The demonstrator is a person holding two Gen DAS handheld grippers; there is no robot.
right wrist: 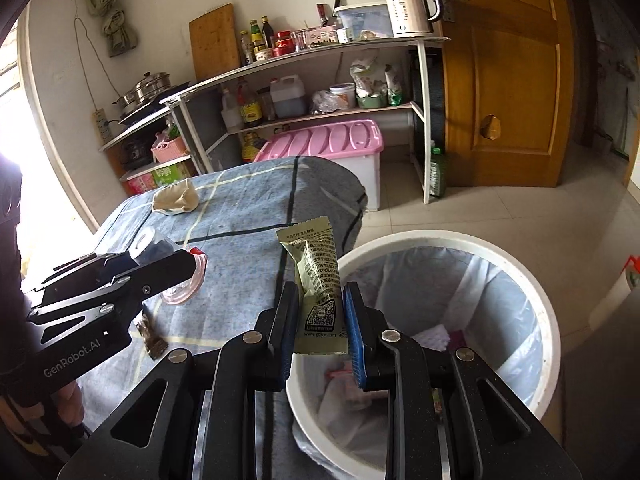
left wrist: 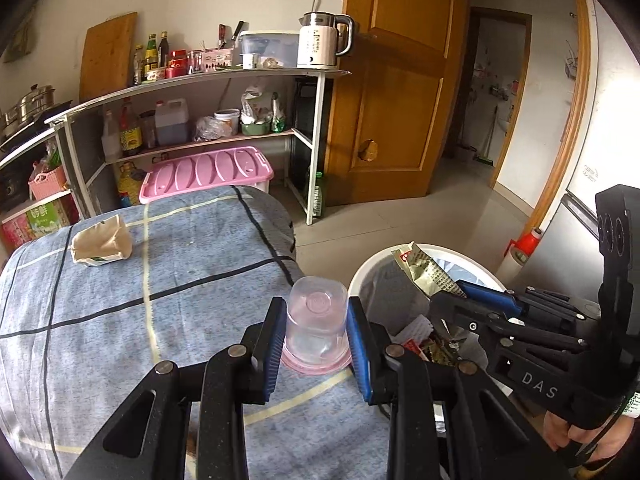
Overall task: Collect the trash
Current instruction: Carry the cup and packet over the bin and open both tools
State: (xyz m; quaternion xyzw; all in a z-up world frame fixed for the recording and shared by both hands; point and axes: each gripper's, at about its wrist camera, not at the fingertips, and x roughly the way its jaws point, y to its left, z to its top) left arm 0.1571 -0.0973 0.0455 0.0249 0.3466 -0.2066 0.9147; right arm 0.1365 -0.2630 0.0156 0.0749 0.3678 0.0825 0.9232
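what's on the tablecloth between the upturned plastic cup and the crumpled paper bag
Nothing: in the left wrist view, only bare checked tablecloth lies between the plastic cup, flanked by the left gripper's fingers, and the paper bag.

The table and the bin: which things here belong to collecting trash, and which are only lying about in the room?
Part of the job:
- clear upside-down plastic cup with pink rim, between the left gripper fingers
- olive-green printed foil wrapper, in the right gripper
- crumpled beige paper bag
- white round lined trash bin

Just lying about:
- white electric kettle
- pink-lidded storage box
- wooden cutting board
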